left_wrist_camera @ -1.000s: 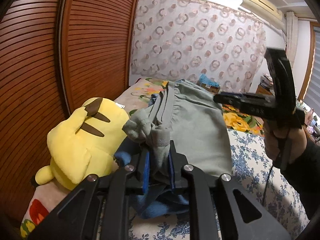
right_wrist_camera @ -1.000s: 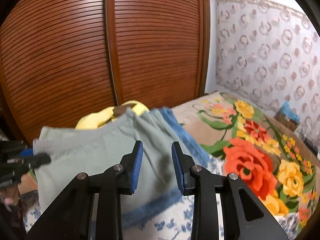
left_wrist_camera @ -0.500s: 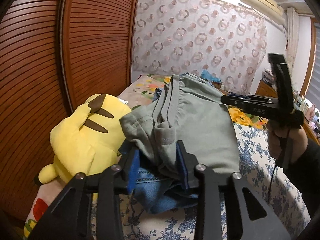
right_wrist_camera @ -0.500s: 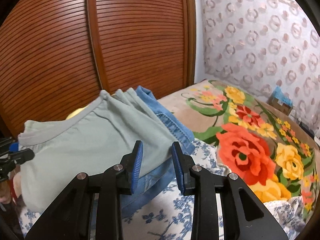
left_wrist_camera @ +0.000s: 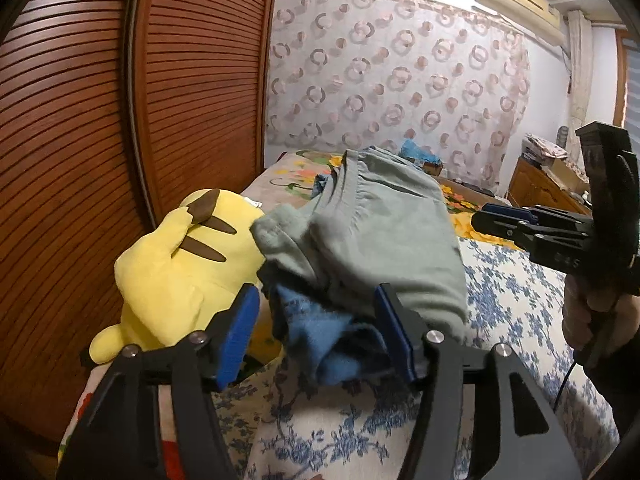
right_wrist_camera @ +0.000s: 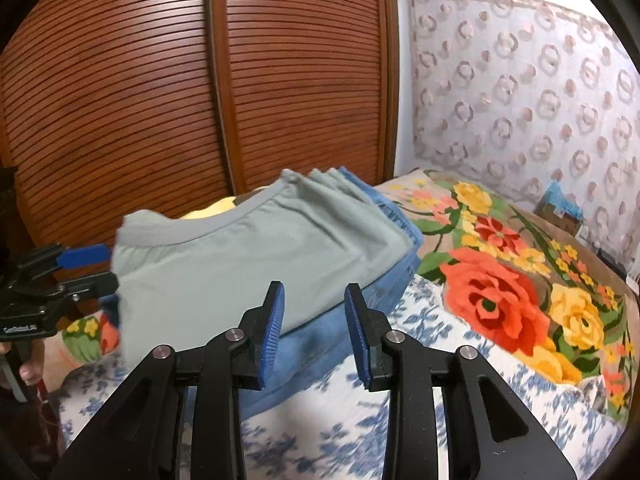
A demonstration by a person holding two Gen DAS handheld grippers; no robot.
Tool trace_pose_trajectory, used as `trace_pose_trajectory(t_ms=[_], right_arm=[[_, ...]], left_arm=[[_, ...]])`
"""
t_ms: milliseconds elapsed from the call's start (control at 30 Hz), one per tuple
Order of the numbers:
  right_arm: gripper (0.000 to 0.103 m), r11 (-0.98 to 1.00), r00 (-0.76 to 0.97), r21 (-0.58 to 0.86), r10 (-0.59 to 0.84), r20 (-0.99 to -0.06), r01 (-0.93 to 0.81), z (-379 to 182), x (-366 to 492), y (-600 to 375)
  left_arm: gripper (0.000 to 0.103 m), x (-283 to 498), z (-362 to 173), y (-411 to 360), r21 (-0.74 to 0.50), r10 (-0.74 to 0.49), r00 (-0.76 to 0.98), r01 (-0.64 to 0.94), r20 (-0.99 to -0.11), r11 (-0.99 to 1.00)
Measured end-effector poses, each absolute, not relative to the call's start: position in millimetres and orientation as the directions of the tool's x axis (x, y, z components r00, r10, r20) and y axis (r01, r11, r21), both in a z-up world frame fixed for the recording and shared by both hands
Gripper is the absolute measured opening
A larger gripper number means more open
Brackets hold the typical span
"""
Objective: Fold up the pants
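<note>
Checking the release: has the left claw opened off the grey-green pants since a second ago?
Yes. The left claw has just been opening; its pads now stand apart from the grey-green pants beside the yellow plush.

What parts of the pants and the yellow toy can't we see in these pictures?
- Blue jeans: mostly covered by the grey-green pants in both views.
- Yellow plush toy: its face is turned away in the left wrist view; the right wrist view shows only a sliver behind the pants.
- Near edge of the grey-green pants: blurred.
</note>
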State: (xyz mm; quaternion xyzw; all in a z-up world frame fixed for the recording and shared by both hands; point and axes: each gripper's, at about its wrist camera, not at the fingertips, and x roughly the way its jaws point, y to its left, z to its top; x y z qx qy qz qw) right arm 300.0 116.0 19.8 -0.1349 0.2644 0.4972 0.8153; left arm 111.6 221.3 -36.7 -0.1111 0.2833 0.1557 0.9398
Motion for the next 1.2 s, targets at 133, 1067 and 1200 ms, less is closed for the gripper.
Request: trace_pose_trajectory(t_ms=[133,1067,1200], right_arm=[[0.041,0.471,0.370,0.046,0.745,-0.554,-0.881,21.9,278.5,106.2],[0.066,0.672,0.528,0.078,0.644,-0.553,-0.737,8.9,190.2,-9.4],[0.067,0.696,0.553,0.078,0.628,-0.547,-0.714,10.8,181.4,-27.5]], left_arm=[[0.059,100.8,-36.8,215.7,-0.106,0.231,0.784,-0.352,-0.577,0.930],[0.059,74.0,-31.7,126.1,-0.066,0.120,0.807,-0.193,-0.578,0.979],[0.060,75.8,-29.0,111.1,-0.095,0.056,0.820,-0.133,-0.570,0.987]])
